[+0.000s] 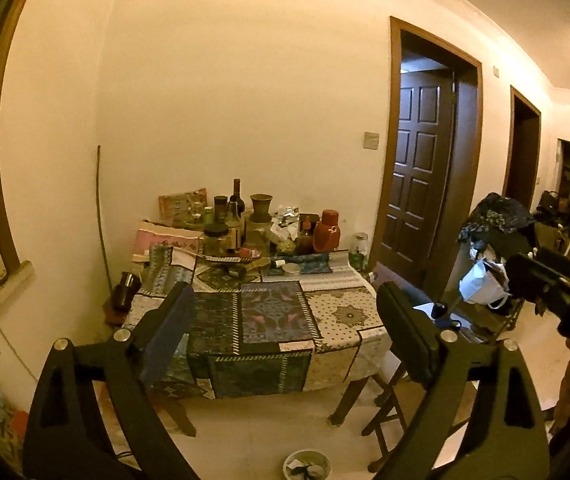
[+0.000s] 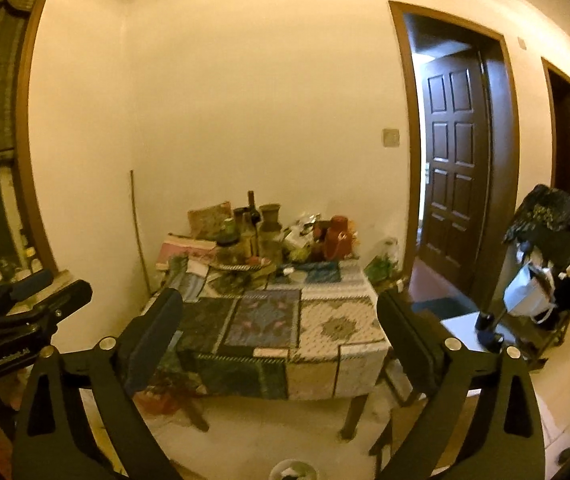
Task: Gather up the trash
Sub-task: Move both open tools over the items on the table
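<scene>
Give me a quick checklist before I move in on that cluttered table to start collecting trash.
1. Left tool open and empty: ok.
2. Right tool open and empty: ok.
3. Table in view ahead, near half bare cloth: ok.
4. Clutter sits at the far edge by the wall; which pieces are trash: cannot tell.
5. Small round bin on the floor in front of the table: ok.
6. Chair at the table's right corner crowds that side: not ok.

One table (image 1: 349,316), two tongs (image 1: 285,336) (image 2: 281,336).
</scene>
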A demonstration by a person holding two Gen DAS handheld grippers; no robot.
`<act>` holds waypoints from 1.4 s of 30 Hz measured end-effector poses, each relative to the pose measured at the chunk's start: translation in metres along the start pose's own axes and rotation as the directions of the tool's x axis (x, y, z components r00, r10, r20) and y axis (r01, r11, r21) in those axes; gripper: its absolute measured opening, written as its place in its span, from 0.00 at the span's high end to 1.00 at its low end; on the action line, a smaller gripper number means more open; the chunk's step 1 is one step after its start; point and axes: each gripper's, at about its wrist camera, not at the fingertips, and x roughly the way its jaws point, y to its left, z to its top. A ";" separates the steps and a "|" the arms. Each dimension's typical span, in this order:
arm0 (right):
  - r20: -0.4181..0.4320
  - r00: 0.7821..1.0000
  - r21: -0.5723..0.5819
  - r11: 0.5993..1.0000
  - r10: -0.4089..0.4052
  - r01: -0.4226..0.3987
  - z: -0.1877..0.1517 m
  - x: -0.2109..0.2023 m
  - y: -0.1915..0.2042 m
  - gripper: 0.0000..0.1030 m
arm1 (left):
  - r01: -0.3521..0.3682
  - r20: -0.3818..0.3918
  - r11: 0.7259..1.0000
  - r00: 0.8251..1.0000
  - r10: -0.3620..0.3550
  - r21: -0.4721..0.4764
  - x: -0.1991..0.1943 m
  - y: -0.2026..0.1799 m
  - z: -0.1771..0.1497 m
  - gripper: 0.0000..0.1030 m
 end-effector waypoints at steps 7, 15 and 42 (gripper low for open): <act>0.001 1.000 -0.012 1.000 0.019 -0.019 0.009 0.041 -0.023 0.06 | -0.030 -0.008 0.999 1.000 0.030 -0.012 0.053 -0.010 0.012 0.10; -0.032 0.998 0.013 0.999 0.054 -0.053 0.043 0.108 -0.077 0.06 | -0.081 -0.025 0.996 0.996 0.082 0.025 0.145 -0.045 0.045 0.10; -0.232 0.969 0.005 0.996 0.086 -0.087 0.078 0.325 -0.083 0.06 | -0.164 -0.166 0.983 0.975 0.150 -0.080 0.384 0.019 0.090 0.10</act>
